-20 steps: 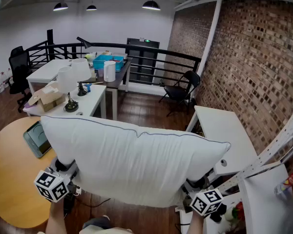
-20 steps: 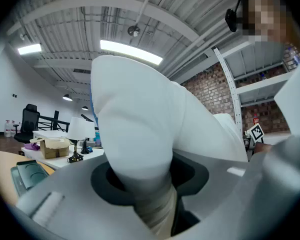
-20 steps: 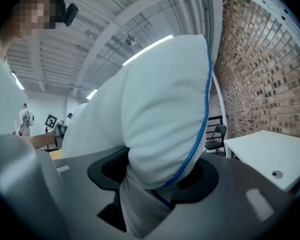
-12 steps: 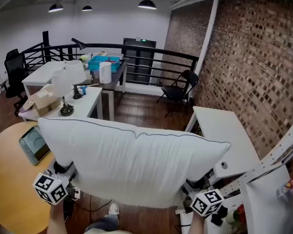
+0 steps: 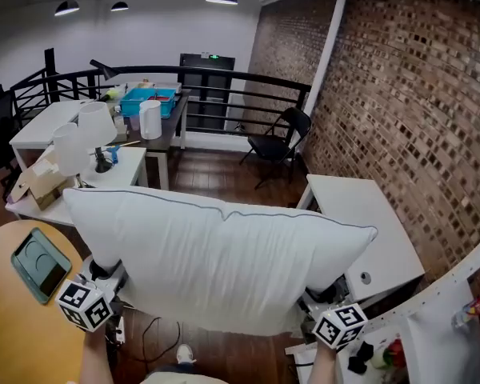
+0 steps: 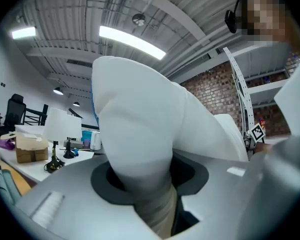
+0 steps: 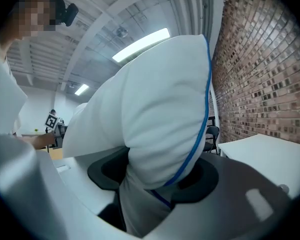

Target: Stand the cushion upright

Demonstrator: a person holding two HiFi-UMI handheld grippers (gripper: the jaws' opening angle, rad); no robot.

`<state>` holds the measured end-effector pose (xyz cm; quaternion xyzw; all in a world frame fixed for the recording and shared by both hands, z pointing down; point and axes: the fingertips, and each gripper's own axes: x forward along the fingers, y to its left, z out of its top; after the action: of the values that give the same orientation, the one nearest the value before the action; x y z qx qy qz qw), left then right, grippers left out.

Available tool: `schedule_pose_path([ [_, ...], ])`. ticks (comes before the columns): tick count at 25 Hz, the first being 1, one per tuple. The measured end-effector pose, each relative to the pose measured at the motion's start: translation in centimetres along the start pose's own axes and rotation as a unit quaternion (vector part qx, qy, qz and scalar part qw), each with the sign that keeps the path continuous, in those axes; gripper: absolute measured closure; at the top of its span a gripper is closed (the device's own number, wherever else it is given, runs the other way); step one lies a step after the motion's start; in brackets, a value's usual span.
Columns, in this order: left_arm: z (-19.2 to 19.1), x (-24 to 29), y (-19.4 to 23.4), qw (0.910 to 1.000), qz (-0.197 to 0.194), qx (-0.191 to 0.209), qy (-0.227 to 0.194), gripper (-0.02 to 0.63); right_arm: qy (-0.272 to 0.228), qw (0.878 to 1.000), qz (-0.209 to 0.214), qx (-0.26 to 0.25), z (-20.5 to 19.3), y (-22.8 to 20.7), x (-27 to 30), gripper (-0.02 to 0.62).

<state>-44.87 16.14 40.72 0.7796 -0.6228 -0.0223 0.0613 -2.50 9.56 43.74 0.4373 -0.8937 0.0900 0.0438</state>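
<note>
A large white cushion (image 5: 216, 262) with thin blue piping hangs in the air in front of me, stretched wide between both grippers. My left gripper (image 5: 104, 282) is shut on its lower left corner, the fabric bunched between the jaws (image 6: 145, 184). On the lower right corner my right gripper (image 5: 320, 306) is shut, and the piped edge (image 7: 190, 149) runs up out of its jaws. The cushion (image 7: 155, 119) hides the fingertips in the head view.
A round wooden table (image 5: 8, 326) with a tablet (image 5: 36, 262) lies at the lower left. Behind it stands a white table (image 5: 56, 206) with lamps and a cardboard box. A white desk (image 5: 360, 214) stands by the brick wall (image 5: 416, 110). A black chair (image 5: 276, 138) and railing lie beyond.
The view has swung to the right, so the round table and desks slid left in the picture. The cushion stays held the same way between both grippers.
</note>
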Motion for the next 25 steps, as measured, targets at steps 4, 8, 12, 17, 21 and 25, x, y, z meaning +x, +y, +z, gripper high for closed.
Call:
schedule_pose_path([
  [4, 0.9, 3.5, 2.3, 0.9999, -0.017, -0.002, 0.001, 0.440, 0.003, 1.000, -0.015, 0.003, 1.0, -0.4, 2.6, 0.325],
  [8, 1.4, 6.2, 4.7, 0.9995, -0.031, -0.004, -0.001, 0.440, 0.001, 1.000, -0.028, 0.002, 1.6, -0.5, 5.3, 0.325],
  [12, 1.5, 8.8, 6.6, 0.9990, -0.045, -0.006, -0.001, 0.440, 0.002, 0.999, -0.041, 0.001, 1.9, -0.7, 7.3, 0.325],
  [17, 1.5, 11.4, 8.0, 0.9982, -0.060, -0.006, 0.003, 0.440, 0.002, 0.998, -0.058, 0.005, 1.8, -1.0, 8.8, 0.325],
  [21, 0.9, 13.1, 8.4, 0.9972, -0.074, -0.008, 0.010, 0.440, 0.006, 0.997, -0.072, 0.011, 1.2, -1.4, 9.1, 0.325],
  [25, 0.6, 15.5, 7.5, 0.9957, -0.090, -0.007, 0.017, 0.440, 0.006, 0.996, -0.090, 0.017, 1.0, -3.0, 8.8, 0.325],
])
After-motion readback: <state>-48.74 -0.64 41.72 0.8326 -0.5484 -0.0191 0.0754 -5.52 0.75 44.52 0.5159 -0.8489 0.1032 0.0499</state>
